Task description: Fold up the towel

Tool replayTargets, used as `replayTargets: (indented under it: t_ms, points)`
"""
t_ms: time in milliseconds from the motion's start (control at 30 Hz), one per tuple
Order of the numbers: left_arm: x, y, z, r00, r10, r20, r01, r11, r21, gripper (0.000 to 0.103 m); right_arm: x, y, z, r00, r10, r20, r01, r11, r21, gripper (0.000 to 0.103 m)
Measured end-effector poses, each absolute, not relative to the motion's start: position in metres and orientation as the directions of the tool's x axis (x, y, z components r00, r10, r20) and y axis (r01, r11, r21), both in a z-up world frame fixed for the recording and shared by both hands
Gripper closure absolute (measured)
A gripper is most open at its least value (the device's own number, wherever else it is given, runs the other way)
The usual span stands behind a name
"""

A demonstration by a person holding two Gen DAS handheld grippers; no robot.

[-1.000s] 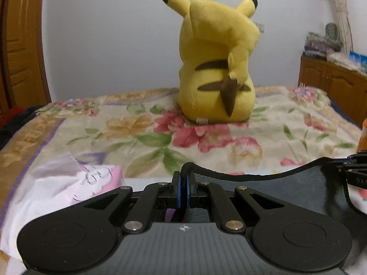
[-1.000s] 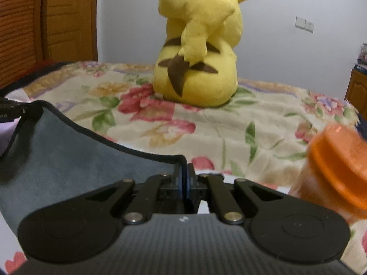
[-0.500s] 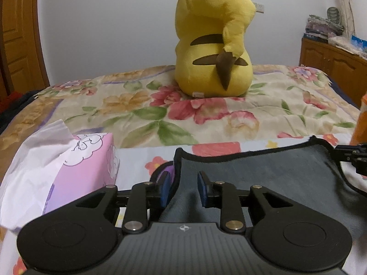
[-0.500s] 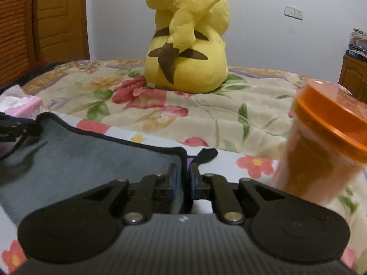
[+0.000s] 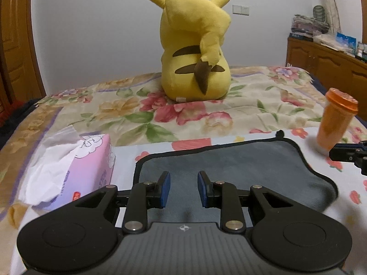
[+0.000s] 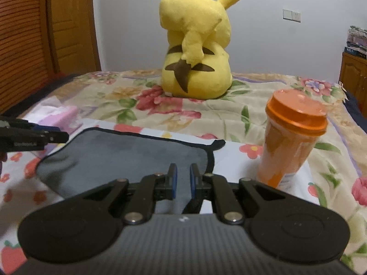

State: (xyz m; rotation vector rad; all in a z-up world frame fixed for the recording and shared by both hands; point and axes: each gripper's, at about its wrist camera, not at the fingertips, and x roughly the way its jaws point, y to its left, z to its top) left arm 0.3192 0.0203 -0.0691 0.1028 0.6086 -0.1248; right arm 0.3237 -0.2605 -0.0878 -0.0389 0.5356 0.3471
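Note:
A dark grey towel (image 5: 229,162) with black edging lies flat and folded over on the flowered bed cover; it also shows in the right wrist view (image 6: 128,153). My left gripper (image 5: 184,189) is open and empty, hovering over the towel's near left part. My right gripper (image 6: 181,181) is open a little and empty over the towel's near right edge. Each gripper's tip shows at the side of the other's view: the right one (image 5: 348,154) and the left one (image 6: 34,137).
An orange lidded cup (image 6: 291,137) stands just right of the towel. A pink tissue box (image 5: 75,167) sits to its left. A yellow plush toy (image 5: 195,52) sits farther back on the bed. Wooden cabinets (image 5: 332,61) stand at the right.
Both grippers laid the towel's edge down and let go. Their jaws have opened and both have drawn back and up from the towel.

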Motion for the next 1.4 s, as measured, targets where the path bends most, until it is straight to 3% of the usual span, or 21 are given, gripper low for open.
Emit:
replayTargets:
  t_ms: [233,433,633,667,733,867,967,1133,1200,1400]
  points:
    - [0.296,0.019,-0.051,0.814,-0.084,-0.575,0.15,0.986,0.069,0.072,0.296,-0.261,-0.071,0.812,0.319,-0.489,-0.337,0.94,0.053,0.091]
    - [0.273,0.02,-0.034,0.817,-0.084,-0.57,0.153,0.985,0.075,0.064,0.276,-0.263,-0.061,0.812,0.313,-0.492,-0.33,0.942,0.055,0.091]
    - [0.247,0.018,-0.017,0.823,-0.086,-0.562,0.155,0.985,0.077,0.05,0.256,-0.263,-0.051,0.817,0.304,-0.49,-0.321,0.946,0.052,0.087]
    - [0.243,0.018,-0.014,0.825,-0.087,-0.559,0.156,0.985,0.077,0.047,0.252,-0.264,-0.049,0.819,0.303,-0.488,-0.319,0.946,0.053,0.083]
    - [0.234,0.018,-0.006,0.831,-0.085,-0.55,0.152,0.985,0.077,0.038,0.245,-0.266,-0.045,0.826,0.297,-0.479,-0.308,0.95,0.058,0.048]
    - [0.217,0.018,0.008,0.849,-0.076,-0.524,0.136,0.988,0.077,0.02,0.232,-0.27,-0.038,0.836,0.283,-0.471,-0.29,0.955,0.06,0.045]
    - [0.204,0.017,0.017,0.858,-0.071,-0.509,0.128,0.989,0.078,0.012,0.223,-0.271,-0.034,0.844,0.268,-0.465,-0.277,0.96,0.05,0.032]
    - [0.185,0.015,0.032,0.876,-0.06,-0.479,0.116,0.989,0.087,0.005,0.209,-0.274,-0.025,0.856,0.259,-0.447,-0.267,0.963,0.048,0.0]
    - [0.178,0.014,0.037,0.882,-0.055,-0.468,0.108,0.99,0.088,0.0,0.205,-0.275,-0.022,0.859,0.253,-0.445,-0.261,0.964,0.043,0.0]
    - [0.159,0.01,0.051,0.895,-0.038,-0.444,0.092,0.991,0.102,0.0,0.192,-0.278,-0.014,0.867,0.234,-0.441,-0.241,0.97,0.041,0.0]
